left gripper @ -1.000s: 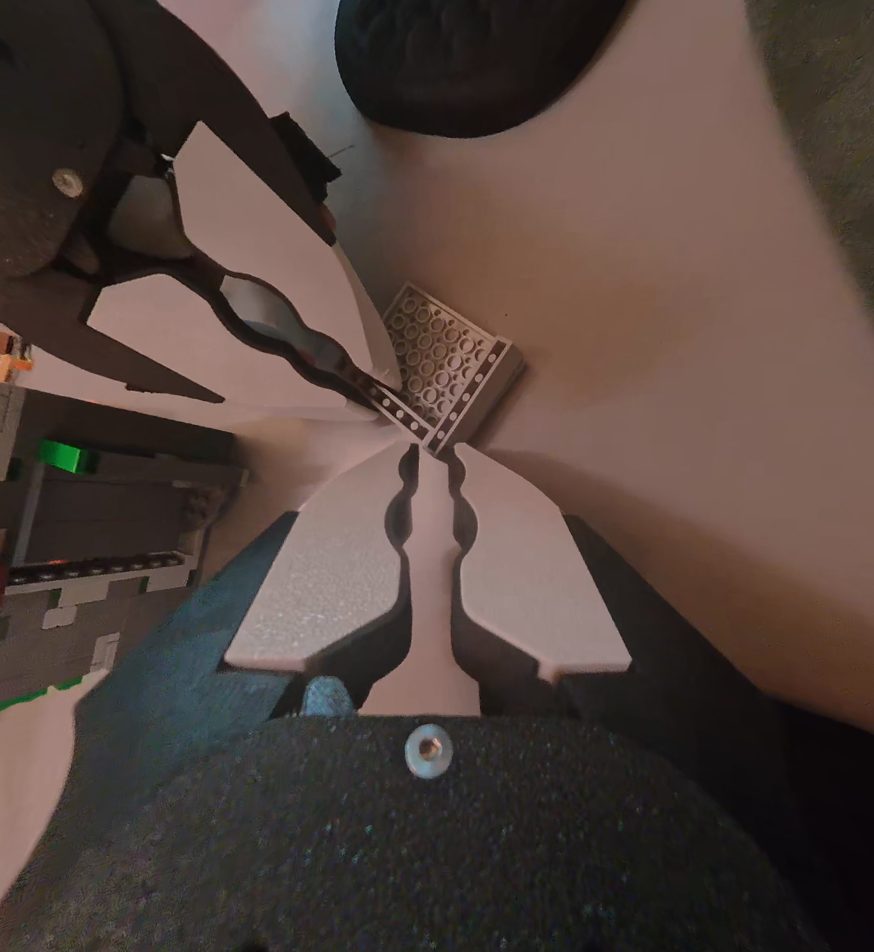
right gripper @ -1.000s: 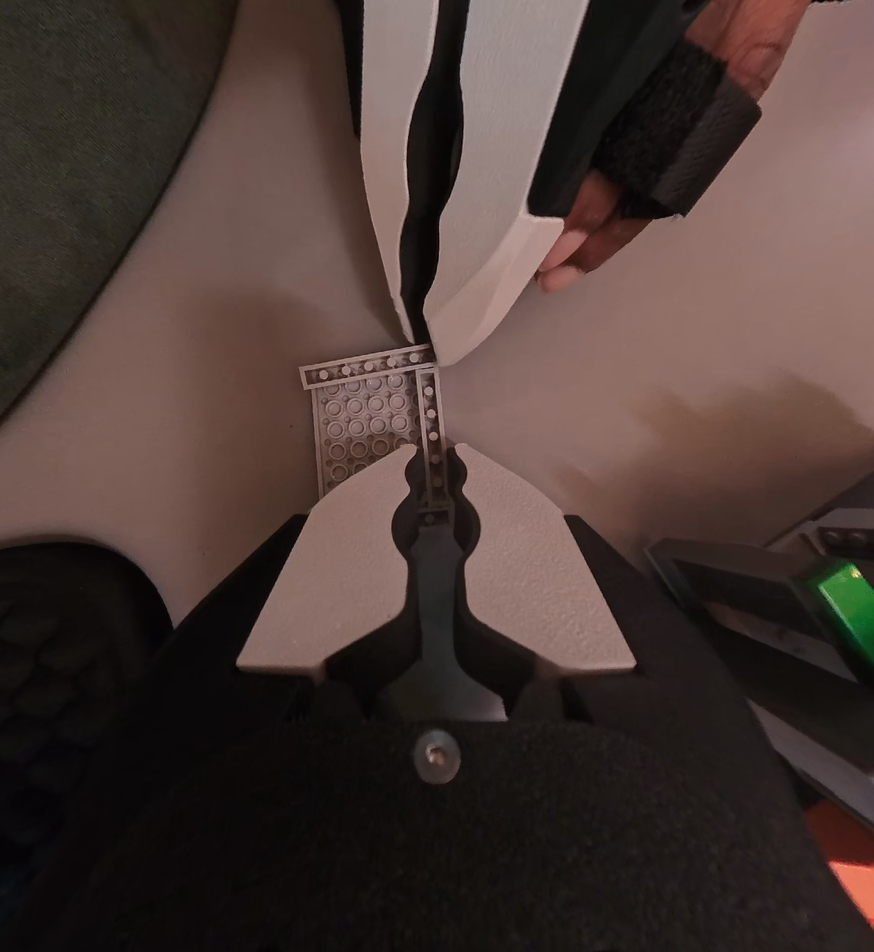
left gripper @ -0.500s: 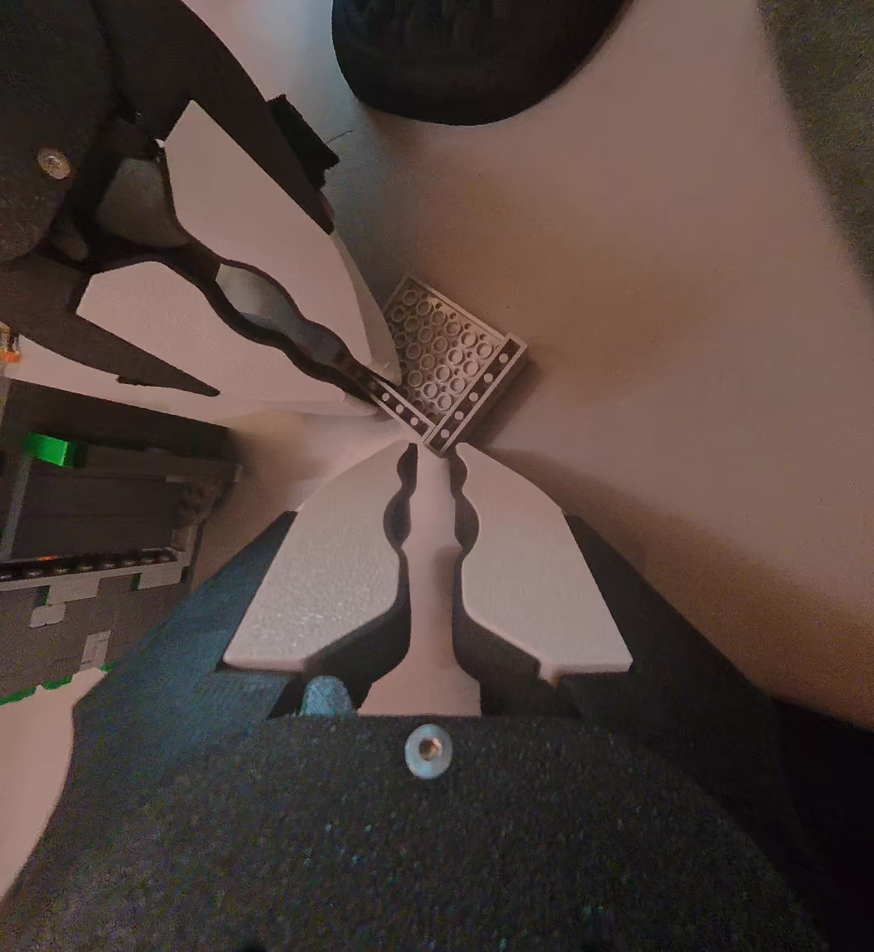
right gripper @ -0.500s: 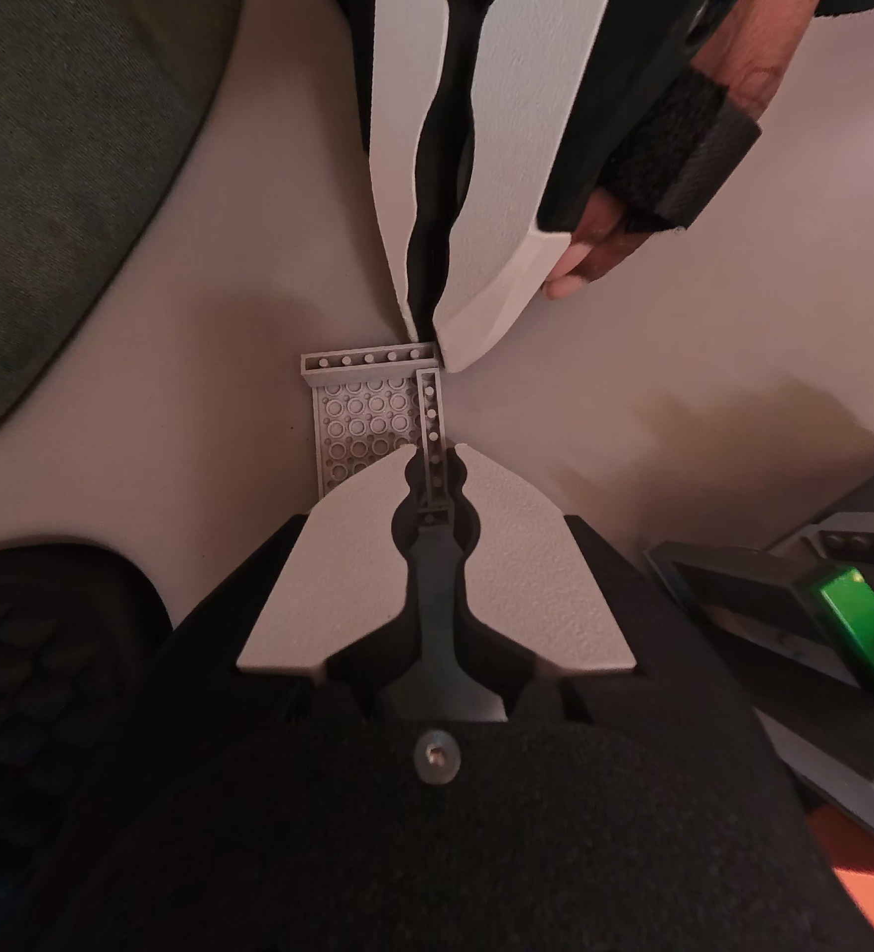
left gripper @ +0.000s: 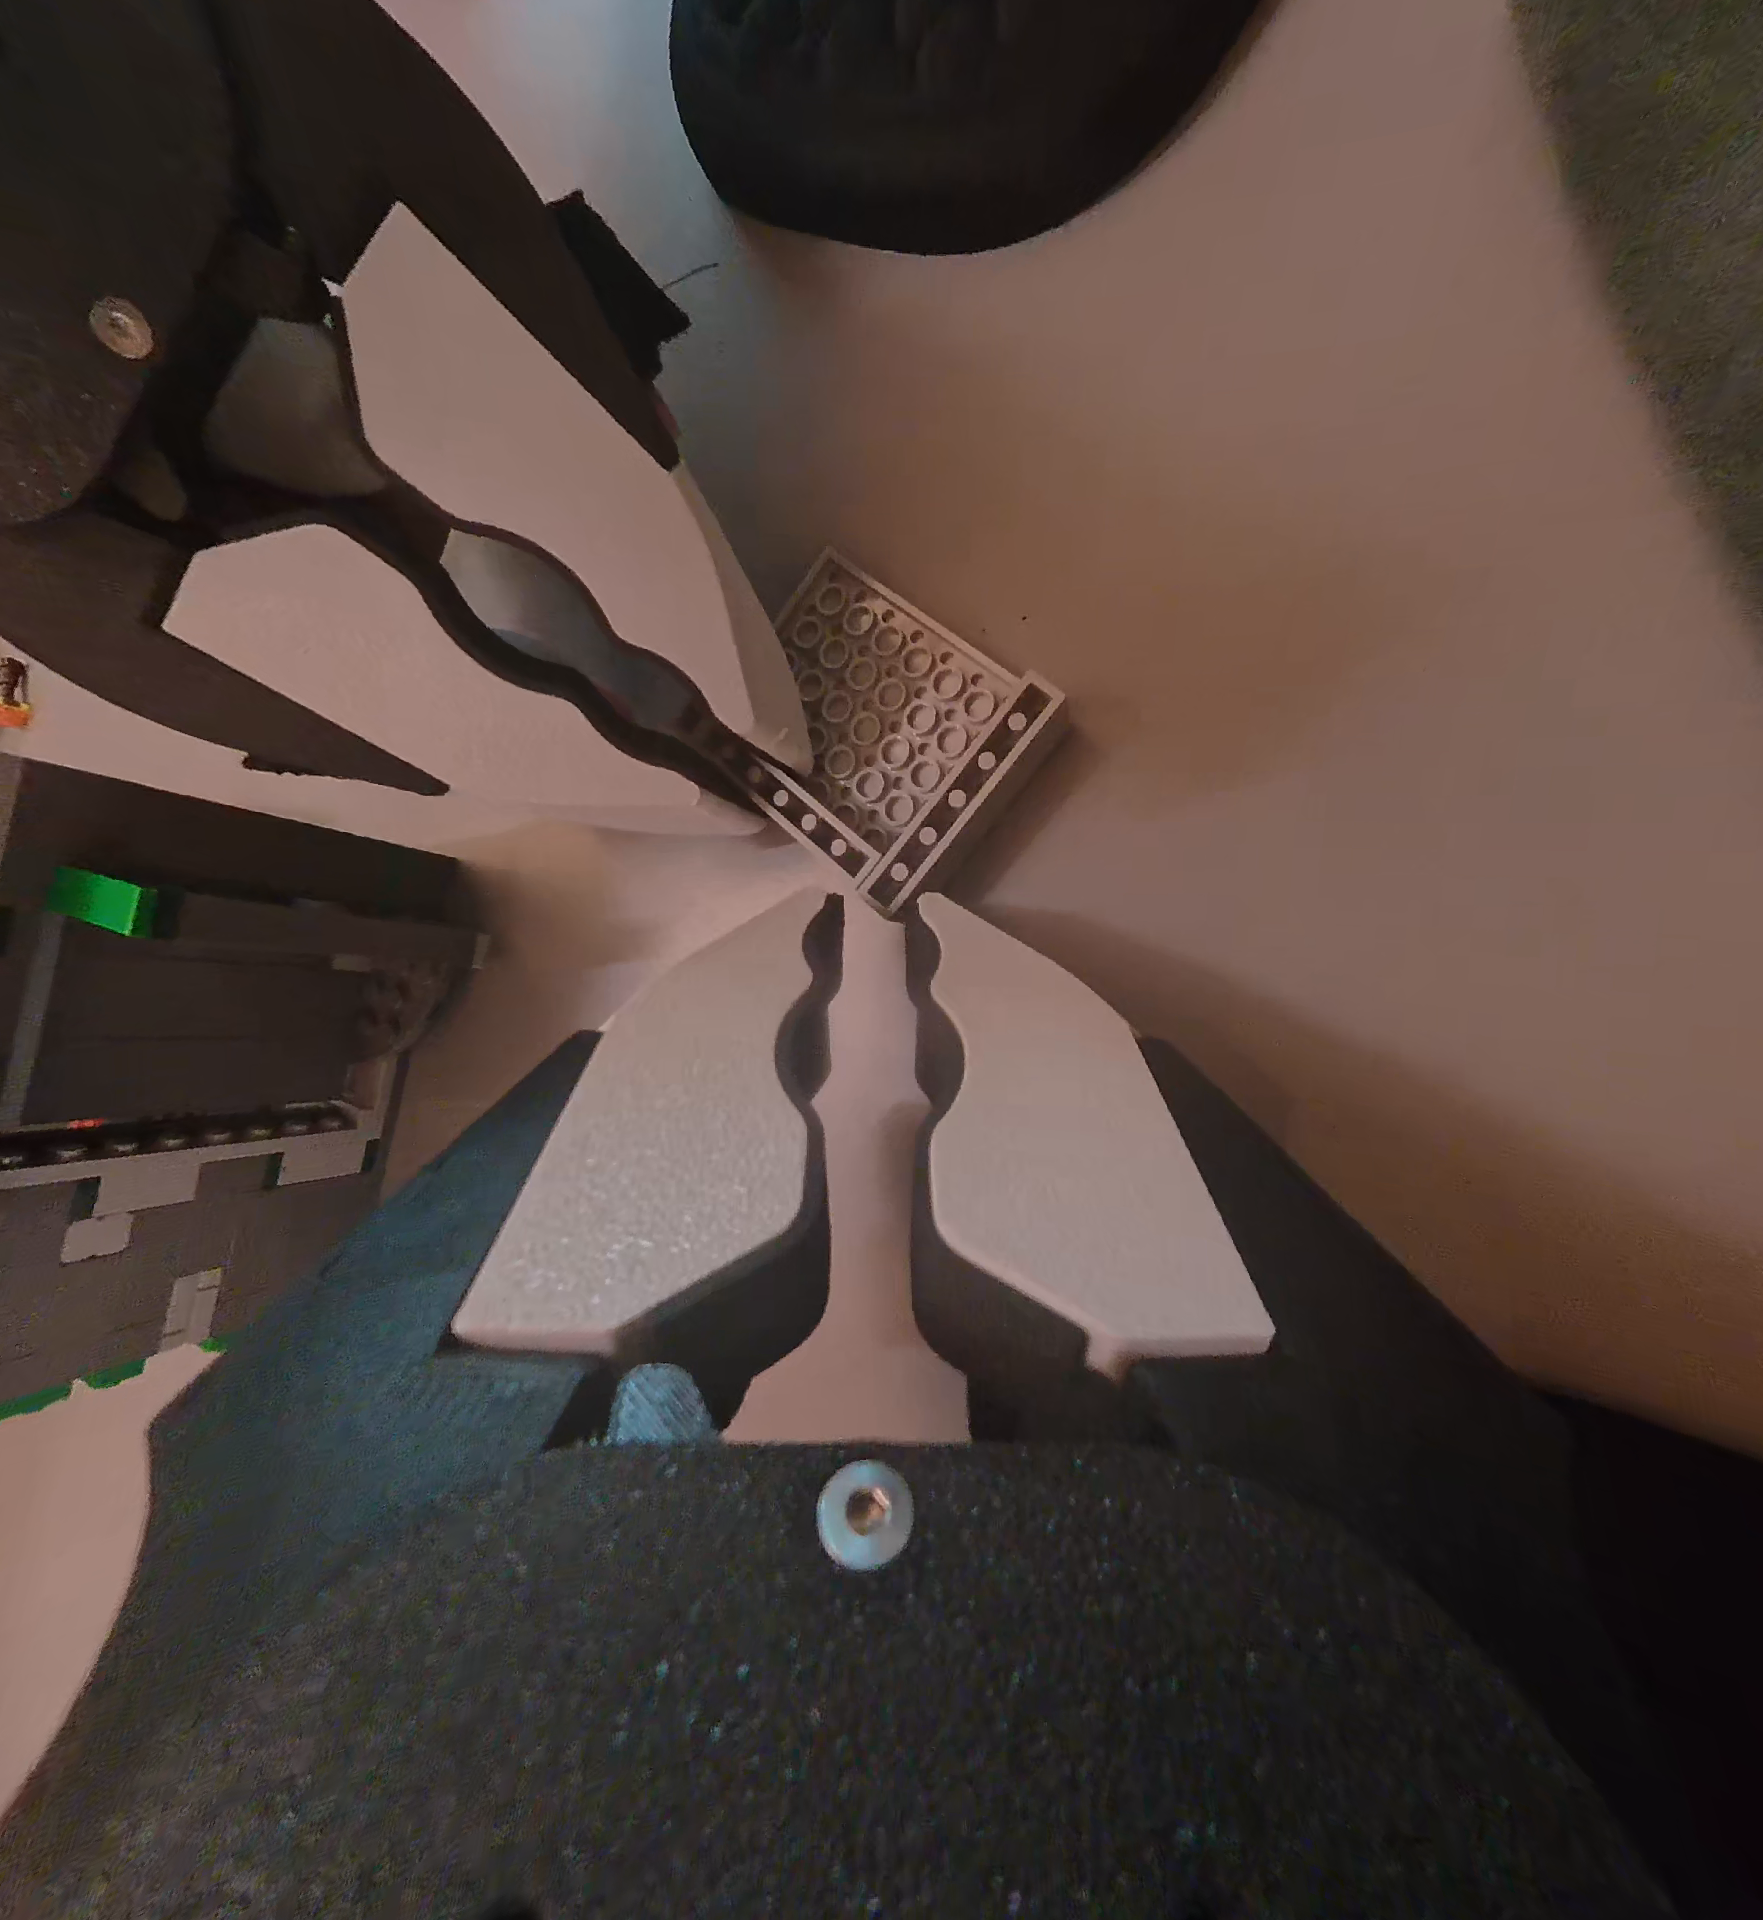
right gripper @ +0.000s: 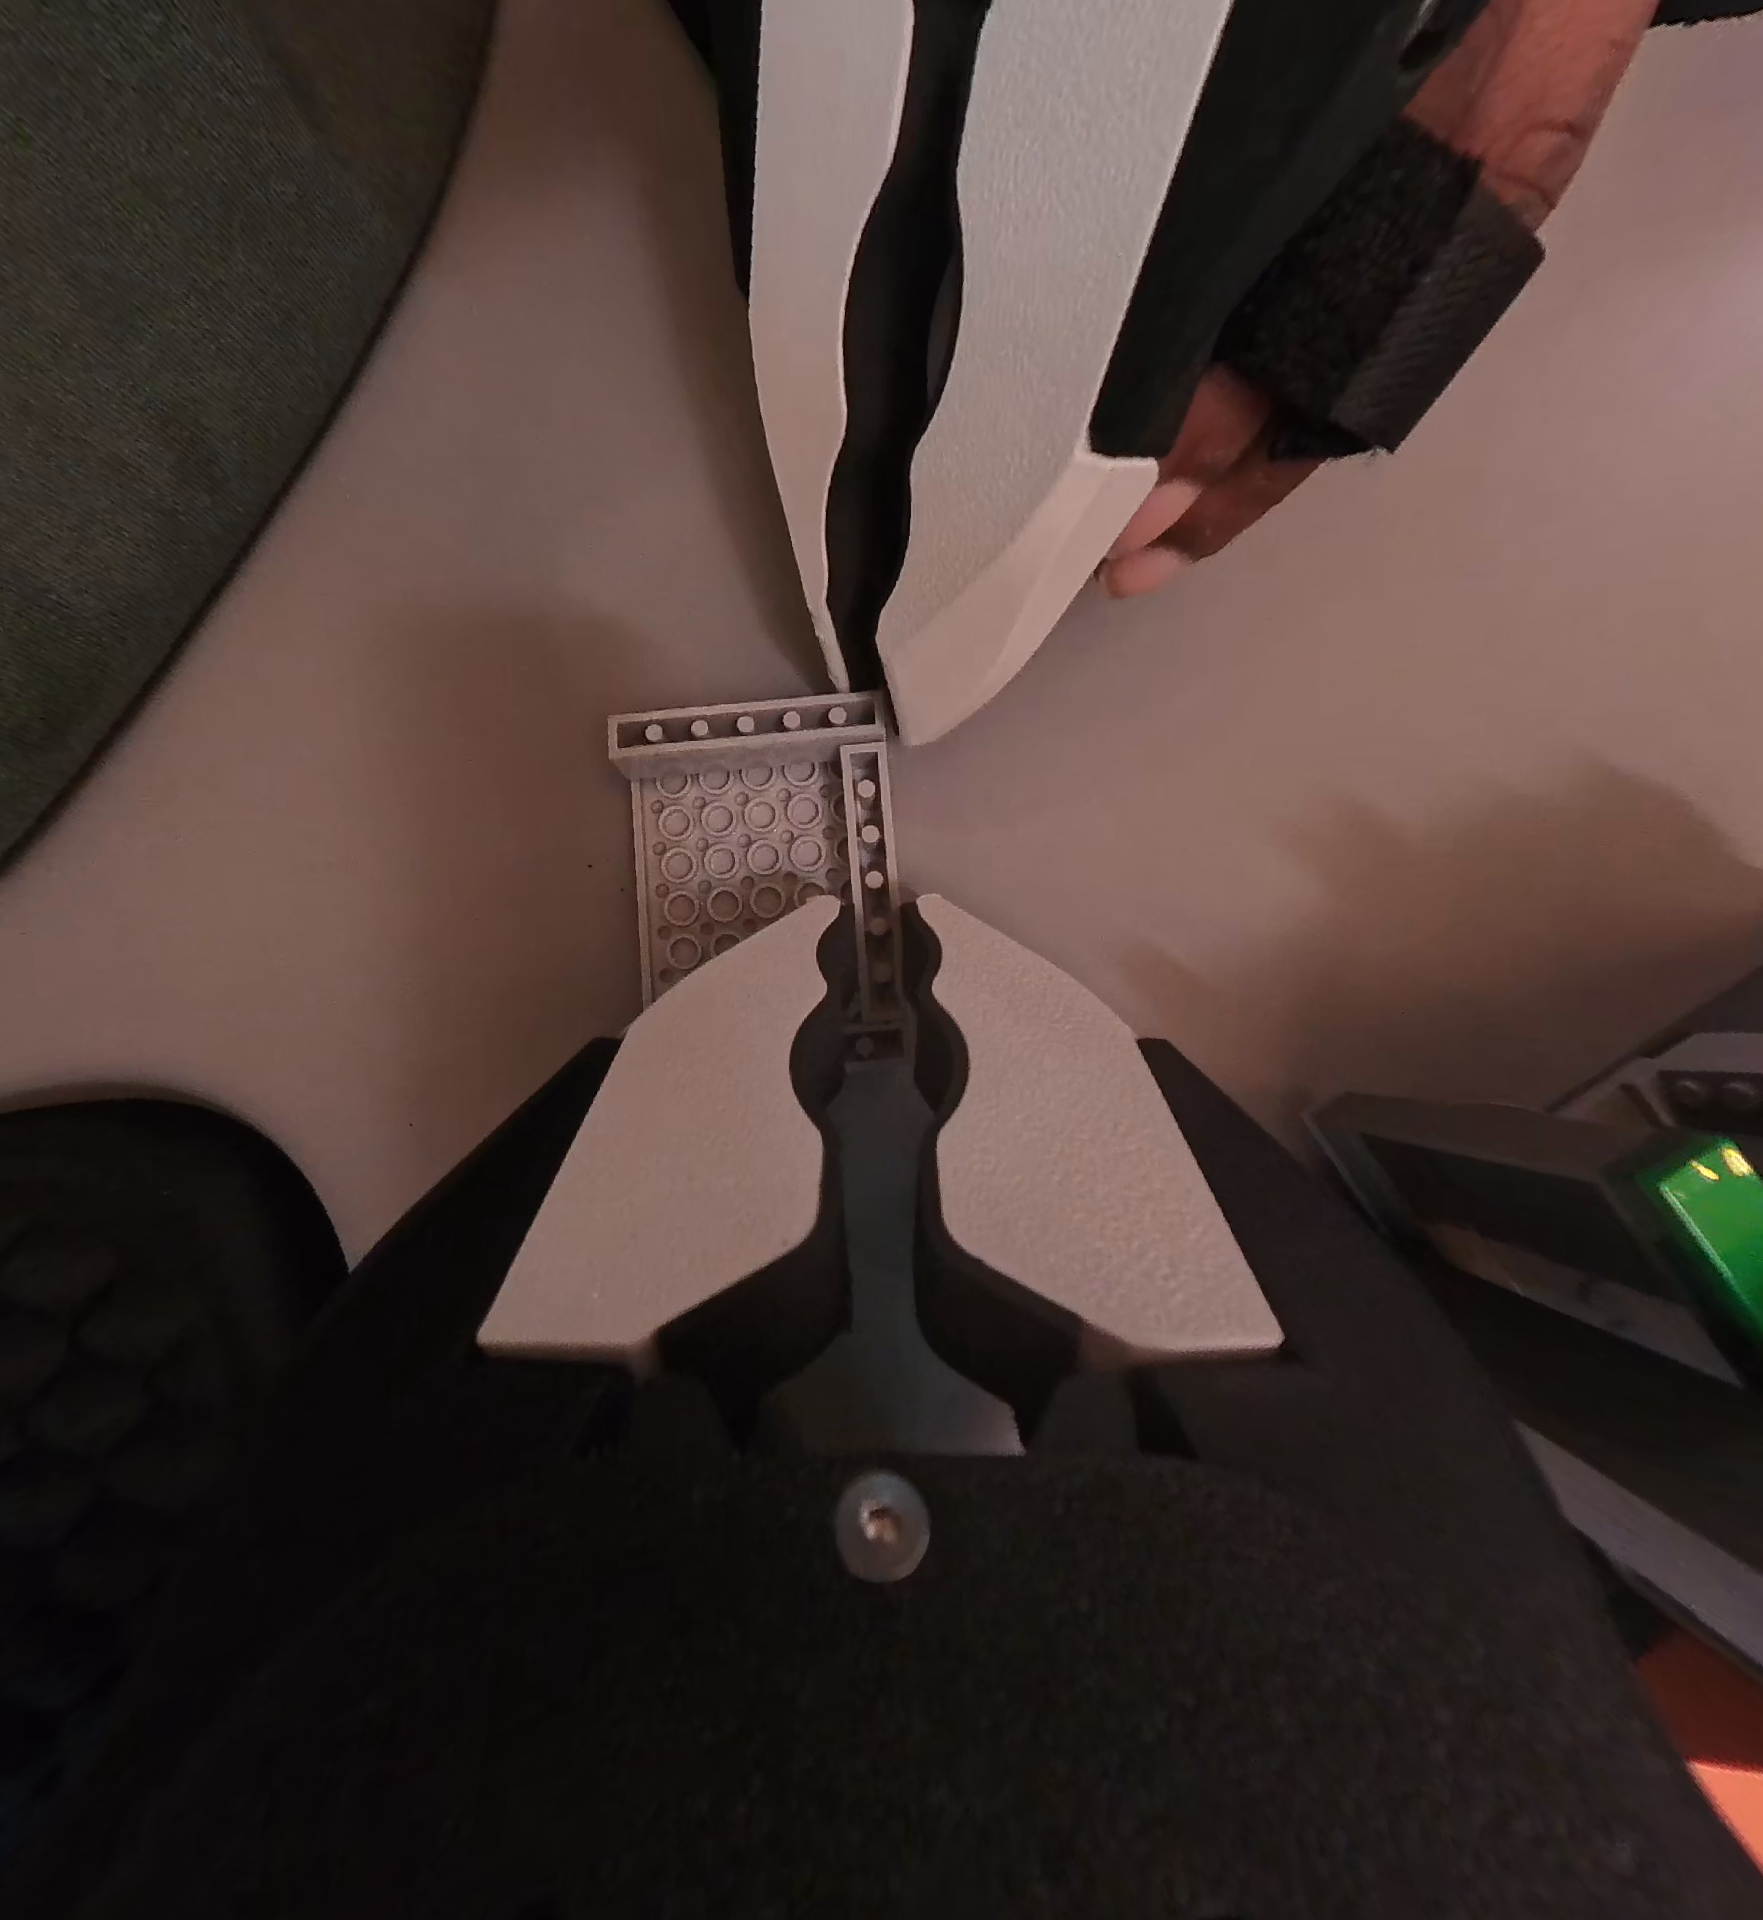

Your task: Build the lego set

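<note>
Grey toy-brick plate (right gripper: 742,852), square and seen from its tubed underside, lies on the pale tabletop (right gripper: 1272,727) with two narrow grey brick strips fixed along two of its edges, meeting at one corner. My right claw (right gripper: 879,909) pinches one of those strips (right gripper: 872,862): the strip runs back between the white fingers (right gripper: 1043,1122), and both pads press its sides. My left claw (left gripper: 872,904) is spread a little, with bare tabletop showing between its fingers (left gripper: 648,1174); its tips sit at the corner where the two strips meet, just beside the end of the other strip (left gripper: 970,800). Whether a tip actually touches the brick I cannot tell.

Around the plate there is little in the way. A black rounded thing with a bumpy surface (left gripper: 950,114) sits on the tabletop beyond the plate in the left view and low left in the right view. A dull green cloth surface (right gripper: 129,343) borders the tabletop on that side. On the other side stands a dark grey brick build (left gripper: 181,1049) with a bright green brick (left gripper: 103,899) on it, well apart from the plate. A hand (right gripper: 1303,343) with a black strap over its fingers grips my left claw's body.
</note>
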A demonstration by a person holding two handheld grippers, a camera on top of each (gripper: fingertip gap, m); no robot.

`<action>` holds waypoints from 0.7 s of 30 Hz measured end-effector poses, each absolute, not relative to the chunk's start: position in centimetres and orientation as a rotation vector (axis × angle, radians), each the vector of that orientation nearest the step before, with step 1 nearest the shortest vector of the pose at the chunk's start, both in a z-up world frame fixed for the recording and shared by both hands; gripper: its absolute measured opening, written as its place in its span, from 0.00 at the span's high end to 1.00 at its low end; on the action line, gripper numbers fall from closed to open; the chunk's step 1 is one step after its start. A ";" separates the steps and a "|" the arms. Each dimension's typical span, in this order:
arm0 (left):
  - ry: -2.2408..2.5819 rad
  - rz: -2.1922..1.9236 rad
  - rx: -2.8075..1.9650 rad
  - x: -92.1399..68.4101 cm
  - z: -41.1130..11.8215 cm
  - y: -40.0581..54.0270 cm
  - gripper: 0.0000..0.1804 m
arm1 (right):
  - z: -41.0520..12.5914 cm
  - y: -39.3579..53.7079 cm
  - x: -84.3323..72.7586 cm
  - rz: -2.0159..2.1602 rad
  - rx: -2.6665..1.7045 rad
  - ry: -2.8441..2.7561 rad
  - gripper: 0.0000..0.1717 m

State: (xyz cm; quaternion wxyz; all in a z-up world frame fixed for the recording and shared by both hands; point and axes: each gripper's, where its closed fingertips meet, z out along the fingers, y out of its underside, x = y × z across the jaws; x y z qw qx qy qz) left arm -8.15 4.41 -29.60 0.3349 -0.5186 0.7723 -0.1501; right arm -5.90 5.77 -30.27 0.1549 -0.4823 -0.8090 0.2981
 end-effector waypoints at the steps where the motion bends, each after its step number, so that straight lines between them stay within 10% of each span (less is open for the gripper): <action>1: 2.013 -0.391 -1.353 -8.2 -29.6 4.4 0.94 | -30.3 5.8 -5.9 0.855 -1.382 -2.318 0.95; 21: 1.762 -0.319 -1.171 -9.2 -21.4 5.4 0.90 | -25.9 6.2 -5.9 1.148 -1.392 -2.139 0.95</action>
